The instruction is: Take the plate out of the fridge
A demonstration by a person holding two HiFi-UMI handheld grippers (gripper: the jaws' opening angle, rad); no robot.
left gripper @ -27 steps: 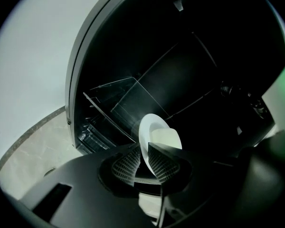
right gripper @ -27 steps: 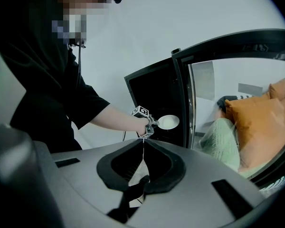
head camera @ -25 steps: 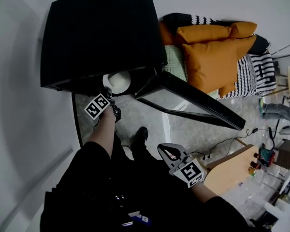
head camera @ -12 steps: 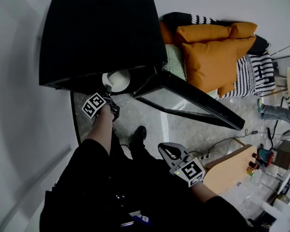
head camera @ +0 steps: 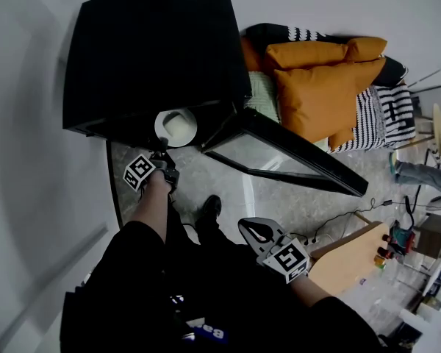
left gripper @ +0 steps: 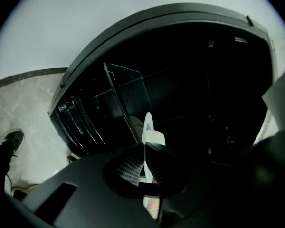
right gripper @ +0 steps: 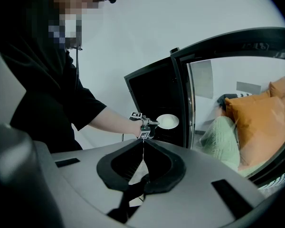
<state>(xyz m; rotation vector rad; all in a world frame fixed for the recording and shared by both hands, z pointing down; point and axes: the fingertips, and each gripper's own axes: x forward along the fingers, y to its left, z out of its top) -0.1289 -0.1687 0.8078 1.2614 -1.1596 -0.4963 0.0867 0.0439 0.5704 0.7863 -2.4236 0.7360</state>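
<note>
A white plate point(head camera: 176, 126) hangs at the mouth of the open black fridge point(head camera: 147, 50), just below its top edge. My left gripper point(head camera: 162, 157) reaches up to the plate's near rim. Its jaws have just been closing and are now shut on that rim. In the left gripper view the plate point(left gripper: 147, 127) stands edge-on, rising from between the closed jaws of that gripper point(left gripper: 145, 148), with the dark fridge interior behind. My right gripper point(head camera: 251, 230) is held low near my body, shut and empty. In the right gripper view that gripper point(right gripper: 143, 144) looks toward the plate point(right gripper: 167, 121).
The fridge's glass door point(head camera: 279, 153) swings open to the right. Orange cushions point(head camera: 323, 79) and a green cloth point(head camera: 264, 94) lie behind it. A wooden board point(head camera: 353, 259) and cables are on the floor at right. My shoe point(head camera: 213, 206) stands on the speckled floor.
My left gripper has rolled and shifted slightly down and left, and its jaws have closed on the plate's rim. The right gripper has stayed put.
</note>
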